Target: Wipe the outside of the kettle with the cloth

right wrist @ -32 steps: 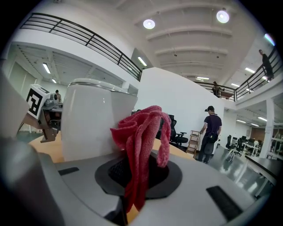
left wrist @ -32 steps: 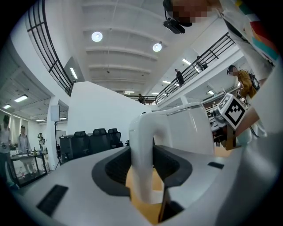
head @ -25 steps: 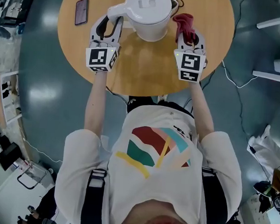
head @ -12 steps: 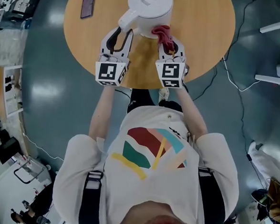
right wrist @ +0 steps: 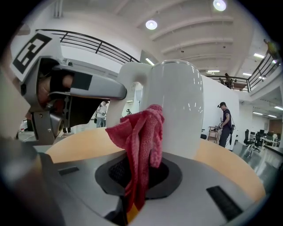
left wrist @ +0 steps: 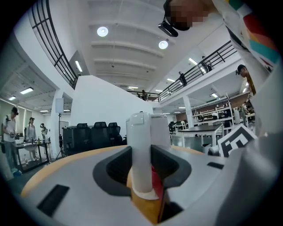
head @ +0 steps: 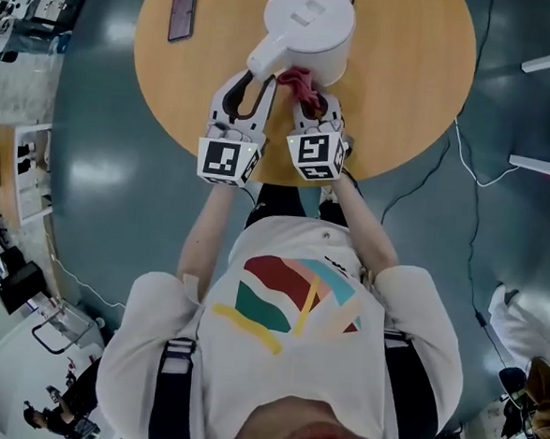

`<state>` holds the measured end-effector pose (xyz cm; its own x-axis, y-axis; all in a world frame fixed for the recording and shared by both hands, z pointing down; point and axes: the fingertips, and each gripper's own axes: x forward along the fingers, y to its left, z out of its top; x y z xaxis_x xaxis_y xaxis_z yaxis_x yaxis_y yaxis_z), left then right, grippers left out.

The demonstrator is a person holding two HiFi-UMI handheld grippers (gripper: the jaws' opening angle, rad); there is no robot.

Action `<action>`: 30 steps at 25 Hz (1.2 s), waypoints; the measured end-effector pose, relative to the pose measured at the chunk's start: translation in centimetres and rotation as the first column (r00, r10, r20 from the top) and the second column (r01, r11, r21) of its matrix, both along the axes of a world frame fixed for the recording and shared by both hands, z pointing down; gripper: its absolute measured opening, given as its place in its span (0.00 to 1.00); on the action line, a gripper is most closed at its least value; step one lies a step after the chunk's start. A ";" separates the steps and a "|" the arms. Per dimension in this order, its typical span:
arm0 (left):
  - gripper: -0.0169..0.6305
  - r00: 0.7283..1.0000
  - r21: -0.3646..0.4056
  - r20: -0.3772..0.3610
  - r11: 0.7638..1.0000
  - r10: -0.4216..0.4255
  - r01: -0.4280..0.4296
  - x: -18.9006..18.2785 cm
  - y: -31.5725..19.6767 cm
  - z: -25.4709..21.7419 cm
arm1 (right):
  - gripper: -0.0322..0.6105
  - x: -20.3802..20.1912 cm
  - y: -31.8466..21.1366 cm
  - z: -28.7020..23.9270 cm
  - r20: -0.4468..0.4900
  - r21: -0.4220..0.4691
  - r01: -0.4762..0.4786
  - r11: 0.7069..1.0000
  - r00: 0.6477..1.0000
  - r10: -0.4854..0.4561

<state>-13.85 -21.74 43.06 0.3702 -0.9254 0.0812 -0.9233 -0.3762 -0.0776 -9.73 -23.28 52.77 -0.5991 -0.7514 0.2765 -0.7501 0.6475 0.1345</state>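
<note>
The white kettle (head: 308, 21) stands on the round wooden table (head: 405, 101), its handle (head: 268, 56) pointing towards me. My left gripper (head: 251, 85) has the handle (left wrist: 140, 145) between its jaws; they are closing, and both pads lie against it. My right gripper (head: 306, 108) is shut on the red cloth (head: 301, 86). In the right gripper view the cloth (right wrist: 140, 141) stands up from the jaws against the kettle's near wall (right wrist: 177, 110), just right of the handle. The two grippers sit side by side.
A dark phone (head: 182, 16) lies on the table at the far left. A cable (head: 467, 152) runs across the floor to the right of the table. The table's near edge is right under both grippers.
The right gripper has carried the cloth from the kettle's right side round to its near side, next to the handle. The left gripper has moved up onto the handle.
</note>
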 end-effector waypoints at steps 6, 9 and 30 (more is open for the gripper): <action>0.31 0.999 0.011 0.038 1.000 -0.015 0.015 -0.7 -1.2 0.4 | 0.11 0.2 -0.9 0.7 -0.020 0.015 0.013 1.000 1.000 -0.013; 0.31 0.998 0.009 0.066 1.000 -0.026 0.025 -1.5 -1.8 0.9 | 0.11 0.4 -0.9 1.2 -0.024 0.014 0.008 1.000 1.000 -0.007; 0.30 0.979 0.009 0.121 0.986 -0.166 0.166 -7.9 -13.8 -1.0 | 0.11 6.4 -11.4 -0.9 -0.009 -0.024 -0.136 0.990 0.991 0.135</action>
